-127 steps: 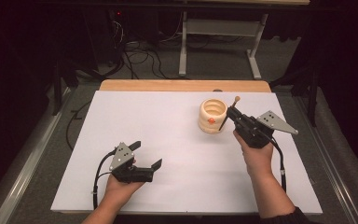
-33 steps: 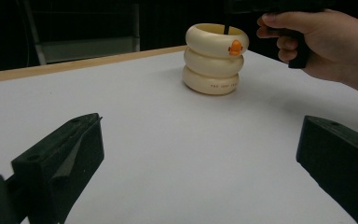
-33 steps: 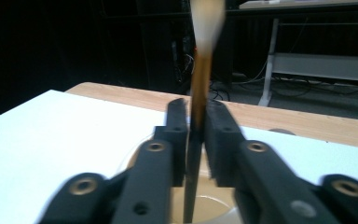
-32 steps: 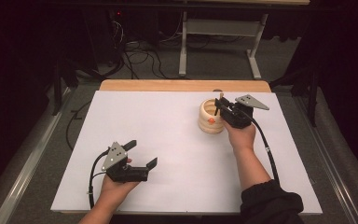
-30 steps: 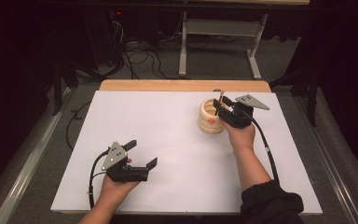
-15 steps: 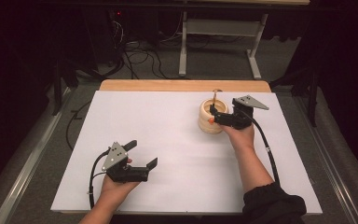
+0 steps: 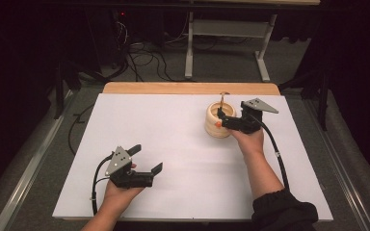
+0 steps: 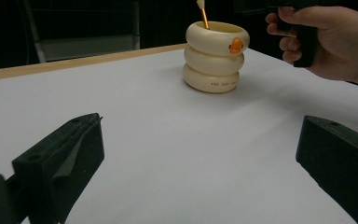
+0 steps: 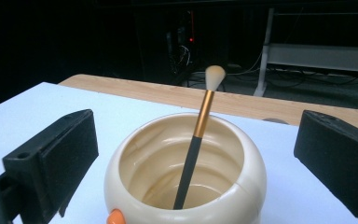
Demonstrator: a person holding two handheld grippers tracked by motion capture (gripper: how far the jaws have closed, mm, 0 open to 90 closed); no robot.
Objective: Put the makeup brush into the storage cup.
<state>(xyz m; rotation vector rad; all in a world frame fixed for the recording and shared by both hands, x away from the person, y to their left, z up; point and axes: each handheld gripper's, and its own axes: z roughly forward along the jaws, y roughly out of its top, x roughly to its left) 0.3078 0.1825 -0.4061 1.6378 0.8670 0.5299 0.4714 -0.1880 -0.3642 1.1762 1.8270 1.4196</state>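
Observation:
A cream ringed holder (image 7: 212, 129) with a small orange duck stands at the far right of the white table. A make-up brush (image 7: 221, 98) with a black and gold handle leans inside it, bristles up. My right gripper (image 7: 223, 119) sits level at the holder's rim. Its jaws have just been opening and now stand wide, with the brush (image 9: 196, 140) between them and untouched above the holder (image 9: 242, 172). My left gripper (image 7: 147, 158) rests open near the front left, nothing between its jaws. From the left gripper (image 8: 191, 172) the holder (image 8: 213, 58) stands far ahead.
A wooden board edge (image 7: 188, 88) runs along the table's far side. Beyond it lie floor cables (image 7: 149, 57) and a metal table frame (image 7: 231, 33). The white sheet (image 7: 173, 134) spreads wide between the two hands.
The right gripper carried the brush over the holder and its jaws opened. The brush now stands free inside the holder. The left hand has kept still.

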